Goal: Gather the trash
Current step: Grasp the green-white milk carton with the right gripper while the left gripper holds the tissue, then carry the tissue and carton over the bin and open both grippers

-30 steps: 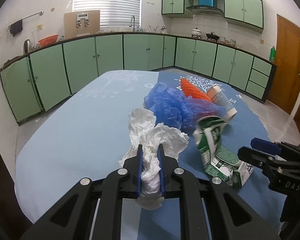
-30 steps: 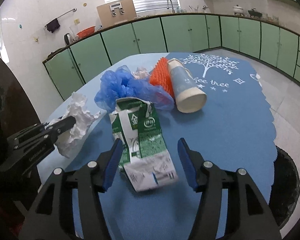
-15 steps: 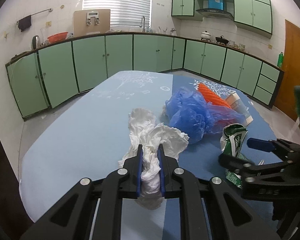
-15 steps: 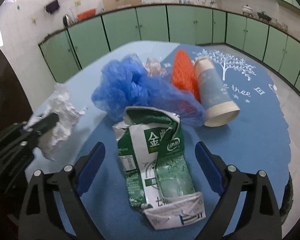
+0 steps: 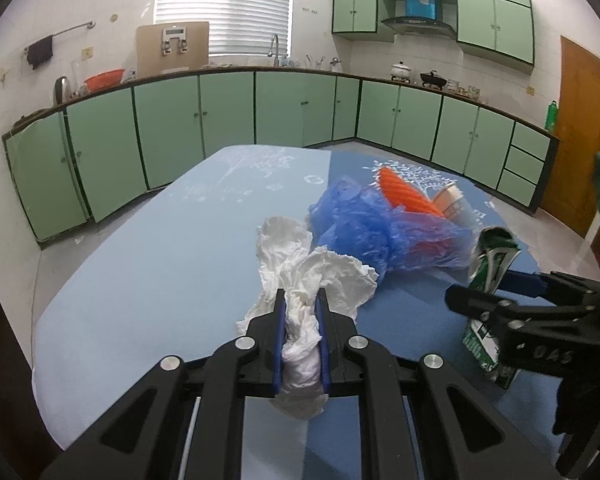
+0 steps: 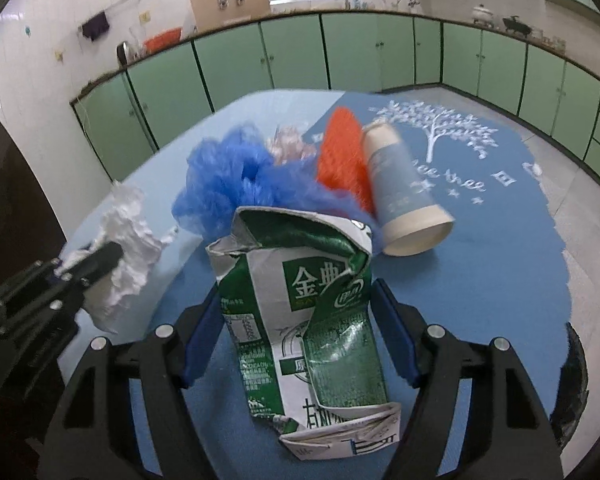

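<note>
My left gripper (image 5: 300, 300) is shut on a crumpled white tissue (image 5: 312, 276) and holds it over the blue tablecloth (image 5: 160, 264). My right gripper (image 6: 296, 296) is open with its fingers on either side of a crushed green and white milk carton (image 6: 304, 304). The carton lies between the jaws, which do not press it. Behind it lie a crumpled blue plastic bag (image 6: 240, 172), an orange ribbed piece (image 6: 340, 152) and a tipped paper cup (image 6: 404, 196). The right gripper (image 5: 496, 292) and carton (image 5: 488, 264) also show in the left wrist view.
The table's right edge (image 6: 556, 248) drops to a tiled floor. A dark round bin rim (image 6: 576, 384) sits low at the right. Green kitchen cabinets (image 5: 260, 108) line the walls behind. A wooden door (image 5: 580, 132) stands at the far right.
My right gripper has moved forward, so its open fingers now straddle the milk carton. My left gripper still holds the tissue and has shifted slightly.
</note>
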